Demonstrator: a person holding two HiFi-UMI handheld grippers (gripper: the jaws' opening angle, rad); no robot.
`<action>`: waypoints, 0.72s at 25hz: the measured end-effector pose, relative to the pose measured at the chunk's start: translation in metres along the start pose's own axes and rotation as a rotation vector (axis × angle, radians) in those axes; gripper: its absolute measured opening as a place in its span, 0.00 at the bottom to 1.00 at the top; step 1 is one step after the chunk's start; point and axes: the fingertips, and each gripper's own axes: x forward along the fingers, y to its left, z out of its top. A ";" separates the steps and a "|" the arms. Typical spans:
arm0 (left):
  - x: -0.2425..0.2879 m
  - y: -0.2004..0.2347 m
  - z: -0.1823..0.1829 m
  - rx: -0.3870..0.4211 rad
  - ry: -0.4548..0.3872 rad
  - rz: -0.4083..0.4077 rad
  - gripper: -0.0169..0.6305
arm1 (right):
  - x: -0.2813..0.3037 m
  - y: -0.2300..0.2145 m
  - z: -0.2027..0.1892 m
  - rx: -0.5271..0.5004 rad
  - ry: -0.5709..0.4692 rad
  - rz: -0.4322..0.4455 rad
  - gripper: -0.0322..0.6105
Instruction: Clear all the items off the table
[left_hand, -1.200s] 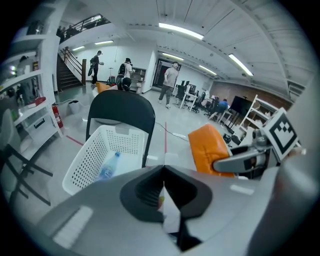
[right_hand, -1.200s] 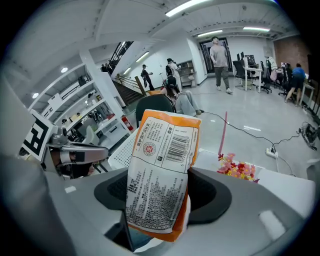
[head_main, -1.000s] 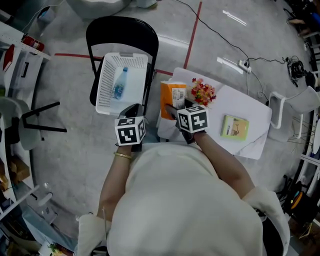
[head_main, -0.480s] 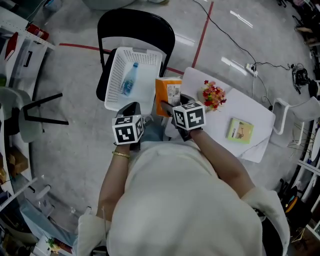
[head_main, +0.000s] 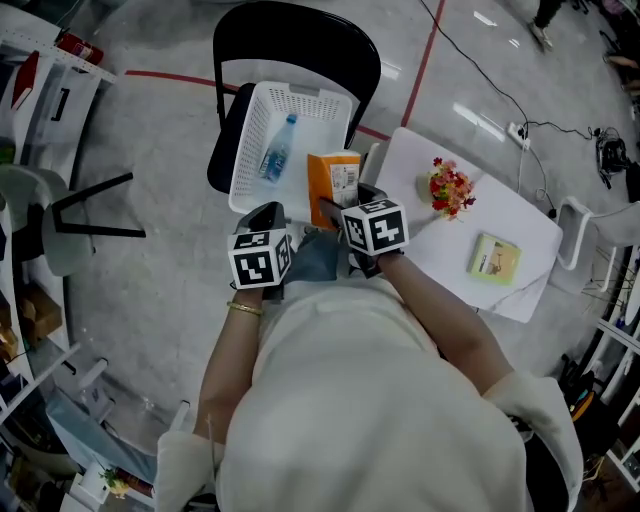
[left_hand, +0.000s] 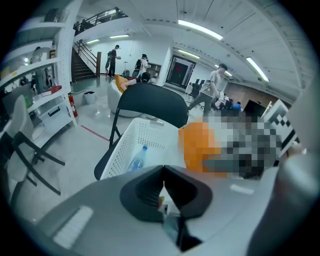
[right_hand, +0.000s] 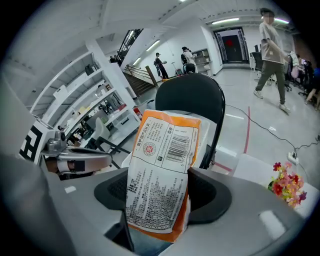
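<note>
My right gripper (head_main: 338, 208) (right_hand: 161, 196) is shut on an orange snack packet (head_main: 334, 183) (right_hand: 162, 170), which stands upright between its pads. The packet hangs at the right edge of a white plastic basket (head_main: 255, 150) (left_hand: 125, 145) that sits on a black chair (head_main: 296, 42) (right_hand: 189, 100). A clear water bottle (head_main: 277, 160) (left_hand: 136, 160) lies in the basket. My left gripper (head_main: 265, 218) (left_hand: 162, 186) is shut with nothing in it, just in front of the basket's near edge. A bunch of red and yellow flowers (head_main: 450, 188) (right_hand: 286, 183) and a small green book (head_main: 496, 257) lie on the white table (head_main: 485, 205).
The table stands to the right of the chair. Shelving (head_main: 40, 70) and a grey chair (head_main: 60, 220) line the left side. Red floor tape (head_main: 425, 60) and a cable with a power strip (head_main: 520, 130) run behind the table. People walk in the far background.
Both grippers have moved left, away from the table and toward the basket. The orange packet went with the right gripper and now hangs at the basket's right edge.
</note>
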 end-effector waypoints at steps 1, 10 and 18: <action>0.000 0.004 -0.001 -0.003 0.004 0.001 0.04 | 0.004 0.003 0.000 0.002 0.007 0.002 0.53; 0.009 0.027 -0.005 -0.025 0.029 0.002 0.04 | 0.041 0.019 0.001 -0.003 0.055 0.013 0.53; 0.021 0.042 -0.007 -0.035 0.055 0.001 0.04 | 0.068 0.023 -0.002 0.010 0.094 0.004 0.53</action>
